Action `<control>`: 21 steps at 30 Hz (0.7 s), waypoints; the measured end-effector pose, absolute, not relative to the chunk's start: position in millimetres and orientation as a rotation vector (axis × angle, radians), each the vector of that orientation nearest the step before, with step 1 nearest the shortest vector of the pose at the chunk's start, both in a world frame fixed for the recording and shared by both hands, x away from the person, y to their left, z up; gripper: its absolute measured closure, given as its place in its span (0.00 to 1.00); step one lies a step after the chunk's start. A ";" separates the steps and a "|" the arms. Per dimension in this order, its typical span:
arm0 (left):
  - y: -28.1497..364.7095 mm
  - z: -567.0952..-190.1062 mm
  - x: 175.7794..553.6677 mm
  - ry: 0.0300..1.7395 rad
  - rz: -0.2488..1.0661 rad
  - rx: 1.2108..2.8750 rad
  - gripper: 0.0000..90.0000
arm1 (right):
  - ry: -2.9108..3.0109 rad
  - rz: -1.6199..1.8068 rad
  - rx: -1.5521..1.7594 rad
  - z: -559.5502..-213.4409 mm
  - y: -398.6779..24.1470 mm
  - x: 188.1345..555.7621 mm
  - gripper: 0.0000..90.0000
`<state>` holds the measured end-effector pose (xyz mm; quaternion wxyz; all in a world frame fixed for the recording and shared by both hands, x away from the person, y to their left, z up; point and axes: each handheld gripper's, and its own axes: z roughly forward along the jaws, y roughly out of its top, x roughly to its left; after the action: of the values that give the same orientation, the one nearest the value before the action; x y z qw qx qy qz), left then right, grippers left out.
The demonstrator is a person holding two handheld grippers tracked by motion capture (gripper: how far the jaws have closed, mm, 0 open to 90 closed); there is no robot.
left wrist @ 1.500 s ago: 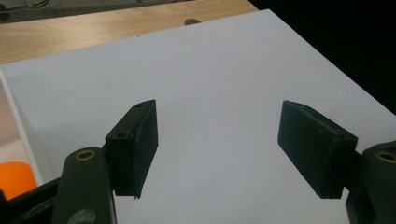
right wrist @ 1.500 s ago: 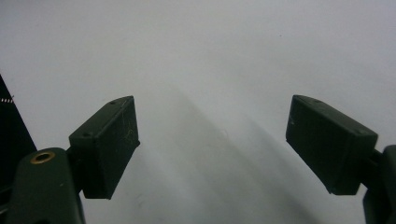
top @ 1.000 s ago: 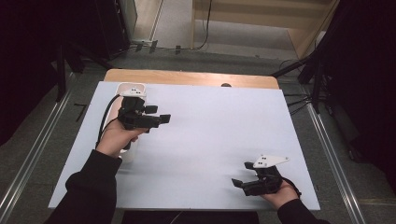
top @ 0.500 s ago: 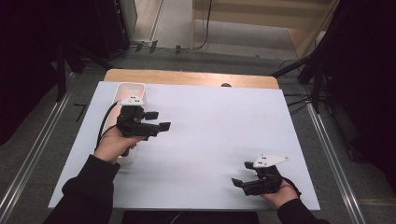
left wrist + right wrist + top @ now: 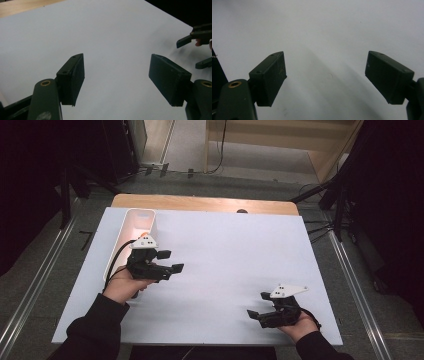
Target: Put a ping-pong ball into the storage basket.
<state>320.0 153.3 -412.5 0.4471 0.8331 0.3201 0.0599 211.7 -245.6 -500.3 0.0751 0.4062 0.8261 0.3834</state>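
Left gripper (image 5: pixel 170 261): you hold it over the left part of the counter (image 5: pixel 235 255), jaws pointing right across the sheet. In the left gripper view (image 5: pixel 116 77) the jaws stand apart with bare white surface between them; nothing is held.
Right gripper (image 5: pixel 256 316): you hold it low near the front right corner of the counter, jaws pointing left. In the right gripper view (image 5: pixel 325 75) the jaws stand wide, nothing between the pads.
Tray (image 5: pixel 131 222): long, white and narrow, lying along the left edge of the counter, running from the far left corner toward you. Your left gripper sits just beside its near part, on the right; its near end is hidden behind your hand. The pinkish inside looks bare, though the glare makes that hard to judge.
Hands: well apart, left mid-counter, right at the front edge.
Other gripper seen: in the left gripper view your right gripper's jaw tips show at the far right edge.
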 end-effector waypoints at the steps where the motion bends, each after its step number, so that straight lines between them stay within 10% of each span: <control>1: 153.8 -413.7 318.6 0.790 0.145 2.065 0.32 | 2.477 1.151 1.219 -500.5 -245.5 211.8 0.17; 21: 158.4 -431.7 294.7 0.677 0.133 2.097 0.30 | 2.477 1.141 1.220 -501.1 -245.3 212.3 0.17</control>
<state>294.7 158.4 -431.7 0.4504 0.8481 0.2739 0.0539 212.3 -245.3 -501.1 0.0769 0.4072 0.8266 0.3808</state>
